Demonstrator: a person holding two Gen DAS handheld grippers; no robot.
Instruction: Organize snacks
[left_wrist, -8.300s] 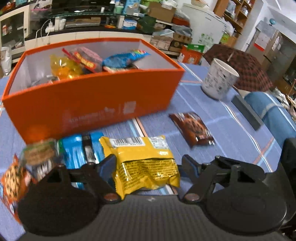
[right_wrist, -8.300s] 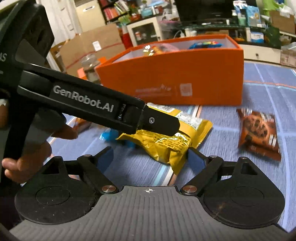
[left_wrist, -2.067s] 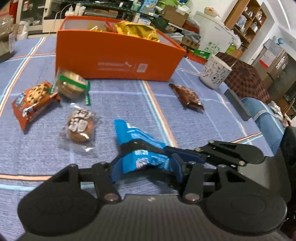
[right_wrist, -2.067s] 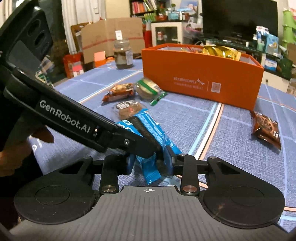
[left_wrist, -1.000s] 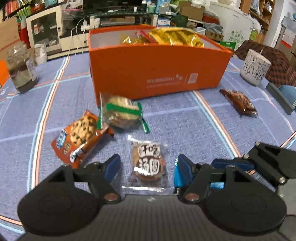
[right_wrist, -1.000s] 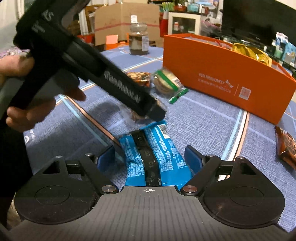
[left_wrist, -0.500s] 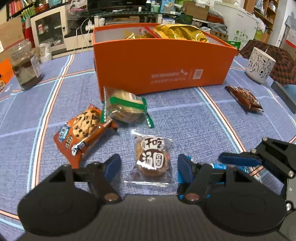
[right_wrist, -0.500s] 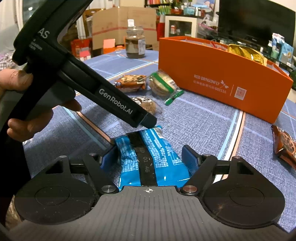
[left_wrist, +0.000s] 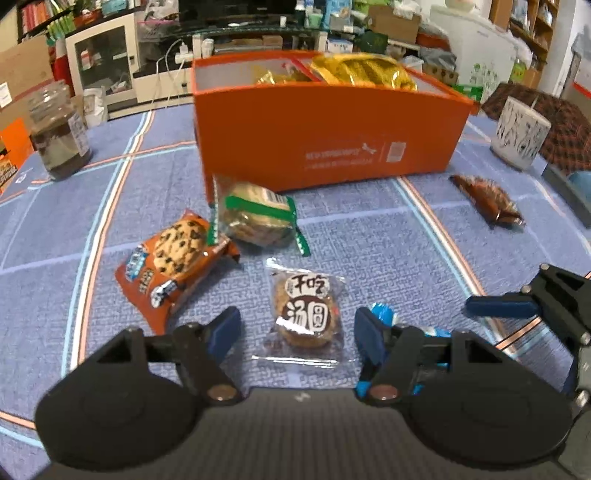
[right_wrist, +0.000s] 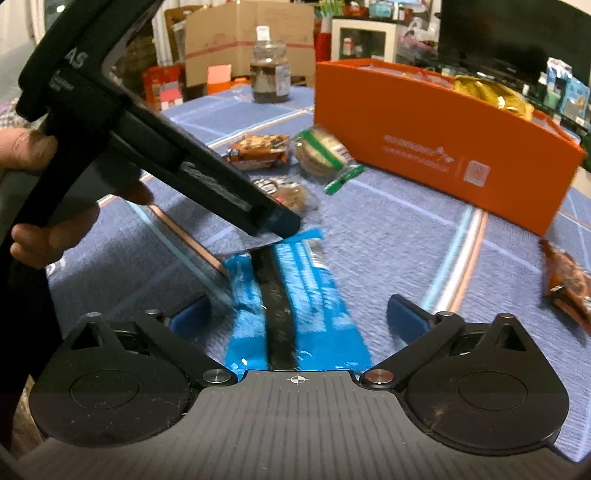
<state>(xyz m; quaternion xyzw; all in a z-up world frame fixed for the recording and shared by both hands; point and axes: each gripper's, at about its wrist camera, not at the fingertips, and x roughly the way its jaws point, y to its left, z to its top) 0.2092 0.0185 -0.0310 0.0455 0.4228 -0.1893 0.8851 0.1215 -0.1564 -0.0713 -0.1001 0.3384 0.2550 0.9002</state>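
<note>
Five loose snacks (left_wrist: 303, 310), one orange box (left_wrist: 325, 140)

The blue snack pack (right_wrist: 295, 314) looks smeared and fuzzy in the right wrist view, and its near end is hidden under the camera mount. In the left wrist view only a small blue bit shows behind a finger. The words on the orange box (left_wrist: 325, 136) are too blurry to read. The brown cookie pack (right_wrist: 569, 284) is cut off by the edge.
</note>
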